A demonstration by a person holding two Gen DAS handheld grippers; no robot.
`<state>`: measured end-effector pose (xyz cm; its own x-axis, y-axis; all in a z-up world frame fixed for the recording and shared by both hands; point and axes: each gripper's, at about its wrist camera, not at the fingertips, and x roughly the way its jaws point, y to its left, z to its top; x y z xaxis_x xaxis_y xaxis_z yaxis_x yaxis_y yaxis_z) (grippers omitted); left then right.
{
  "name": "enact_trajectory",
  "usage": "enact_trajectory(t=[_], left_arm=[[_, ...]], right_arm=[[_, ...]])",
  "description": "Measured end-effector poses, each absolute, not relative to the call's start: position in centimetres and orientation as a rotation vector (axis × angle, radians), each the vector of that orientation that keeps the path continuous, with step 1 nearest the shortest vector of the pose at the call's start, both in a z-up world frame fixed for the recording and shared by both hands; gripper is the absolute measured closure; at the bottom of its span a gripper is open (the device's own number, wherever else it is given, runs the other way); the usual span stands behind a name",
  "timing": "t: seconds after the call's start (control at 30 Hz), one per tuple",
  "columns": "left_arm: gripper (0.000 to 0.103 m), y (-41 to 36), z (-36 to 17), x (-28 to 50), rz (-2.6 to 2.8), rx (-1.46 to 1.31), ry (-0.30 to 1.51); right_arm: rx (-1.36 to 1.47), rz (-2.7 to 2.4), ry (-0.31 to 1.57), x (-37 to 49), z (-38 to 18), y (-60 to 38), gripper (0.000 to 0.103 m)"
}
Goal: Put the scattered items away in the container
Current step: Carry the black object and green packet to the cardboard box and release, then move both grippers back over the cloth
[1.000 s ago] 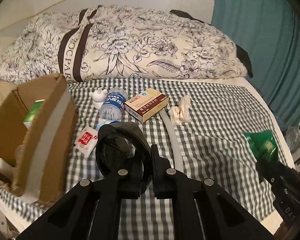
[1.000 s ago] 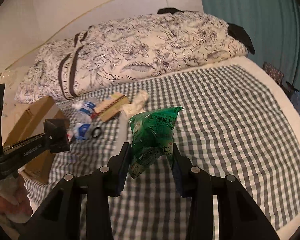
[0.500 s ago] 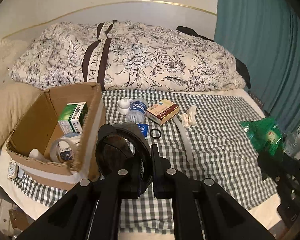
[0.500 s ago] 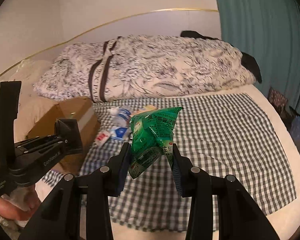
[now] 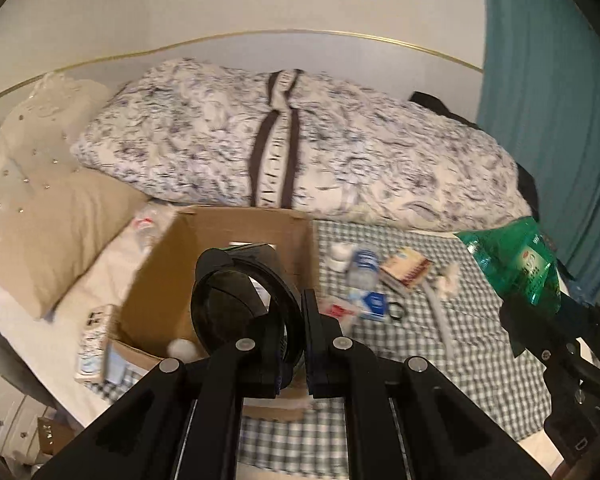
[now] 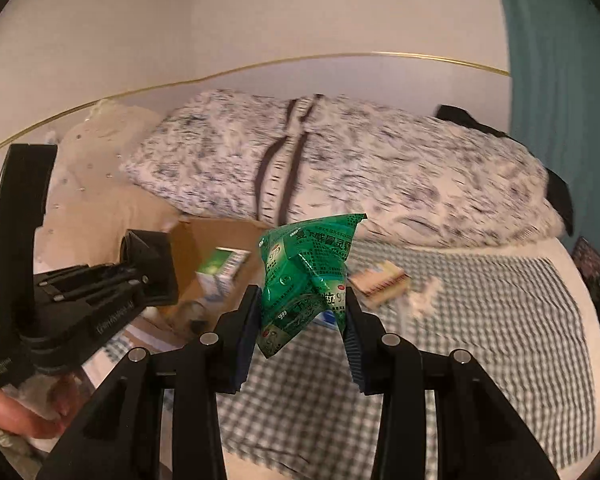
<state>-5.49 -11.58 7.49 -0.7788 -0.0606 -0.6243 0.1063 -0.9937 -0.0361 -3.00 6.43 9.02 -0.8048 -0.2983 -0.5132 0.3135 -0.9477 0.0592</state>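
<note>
My left gripper (image 5: 296, 320) is shut on a black ring-shaped item (image 5: 228, 300) and hovers over the open cardboard box (image 5: 220, 232). A green and white carton (image 6: 220, 268) and a white ball (image 5: 182, 346) lie inside the box. My right gripper (image 6: 302, 316) is shut on a crumpled green packet (image 6: 308, 272), raised above the checked sheet to the right of the box. In the left wrist view it shows at the right edge (image 5: 540, 320). A small water bottle (image 5: 362, 268), a tan and red box (image 5: 406, 268), a blue sachet (image 5: 374, 302) and a white tissue (image 5: 448, 280) lie scattered on the sheet.
A grey tube (image 5: 440, 316) and a small black ring (image 5: 396, 312) lie on the checked sheet. A floral duvet (image 5: 340, 140) lies behind the box, a beige pillow (image 5: 56, 232) to its left, a teal curtain (image 5: 548, 100) on the right. The bed's front edge is near.
Both grippers rose and pulled back, swinging left toward the box. The box moved from the left edge to the middle of the left wrist view. Both grips are unchanged.
</note>
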Motion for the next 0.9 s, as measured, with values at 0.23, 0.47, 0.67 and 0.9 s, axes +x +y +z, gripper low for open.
enact_trajectory(t=[0.23,0.47,0.67,0.9], left_arm=[[0.095,-18.0,5.2,-7.5,-2.777,1.047,0.186],[0.095,-20.9,2.2,-10.4,-2.718,1.111,0.224],[0.094,-21.9,-0.4,-12.6,-2.671,1.162,0.244],[0.016,-22.0,-0.6,-12.7,-2.656,1.102,0.205]], right_arm=[[0.804,-2.574,0.067,-7.0,8.1,-0.8,0.064],[0.884,-2.495,0.141,-10.3,5.1,-5.5,0.064],[0.931,-2.460,0.175,-13.0,2.4,-7.4,0.062],[0.837,-2.607,0.268,-13.2,1.9,-7.1,0.024]])
